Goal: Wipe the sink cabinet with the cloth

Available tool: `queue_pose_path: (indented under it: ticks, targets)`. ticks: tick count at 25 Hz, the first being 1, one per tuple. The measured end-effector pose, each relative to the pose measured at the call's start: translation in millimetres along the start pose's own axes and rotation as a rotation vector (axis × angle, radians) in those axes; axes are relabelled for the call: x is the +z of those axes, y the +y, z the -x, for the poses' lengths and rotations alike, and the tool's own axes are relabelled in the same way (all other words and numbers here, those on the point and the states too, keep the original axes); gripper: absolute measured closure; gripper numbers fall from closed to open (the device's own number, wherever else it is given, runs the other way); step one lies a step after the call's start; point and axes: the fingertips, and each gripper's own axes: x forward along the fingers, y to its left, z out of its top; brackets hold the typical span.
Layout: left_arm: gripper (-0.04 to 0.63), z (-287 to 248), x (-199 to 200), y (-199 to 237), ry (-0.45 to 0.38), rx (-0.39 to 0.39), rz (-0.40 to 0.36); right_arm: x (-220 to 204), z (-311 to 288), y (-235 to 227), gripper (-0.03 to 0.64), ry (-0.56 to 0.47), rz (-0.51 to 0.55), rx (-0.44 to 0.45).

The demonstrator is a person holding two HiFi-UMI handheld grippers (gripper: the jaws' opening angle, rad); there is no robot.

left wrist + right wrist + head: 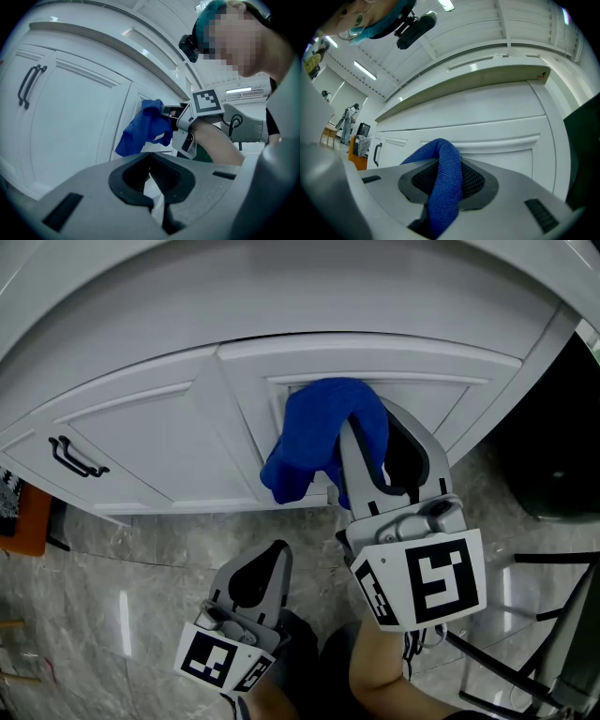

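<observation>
Cloth [323,432]: blue, likely soft, light, limp | clamped at a bunched fold in right tool [375,451], against sink cabinet door [412,395] | bunched fold suits grip | left tool [152,180]: jaws together, empty, low.

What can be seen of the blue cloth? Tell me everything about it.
The blue cloth is a soft rag with a woven look, bunched and folded over. The right tongs are shut on one fold, which loops up between them. The rest hangs down in loose folds towards the left. It is held against the upper part of the white cabinet door and seems to touch it. Nothing else touches it.
</observation>
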Motion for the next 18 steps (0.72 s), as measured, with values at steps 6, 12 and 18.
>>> queue_pose_path:
  ticks: [6,12,18]
  targets:
    - [0.591,-2,0,-1,-0.002,-0.002,-0.004,0,4,-11,0.502,-0.002,-0.024,-0.017]
    - [0.591,-2,0,-1,-0.003,0.001,0.001,0,6,-13,0.502,-0.008,-0.041,-0.007]
    - [0.591,-6,-2,-1,-0.002,-0.005,0.004,3,10,-19,0.502,-0.014,-0.063,-0.003]
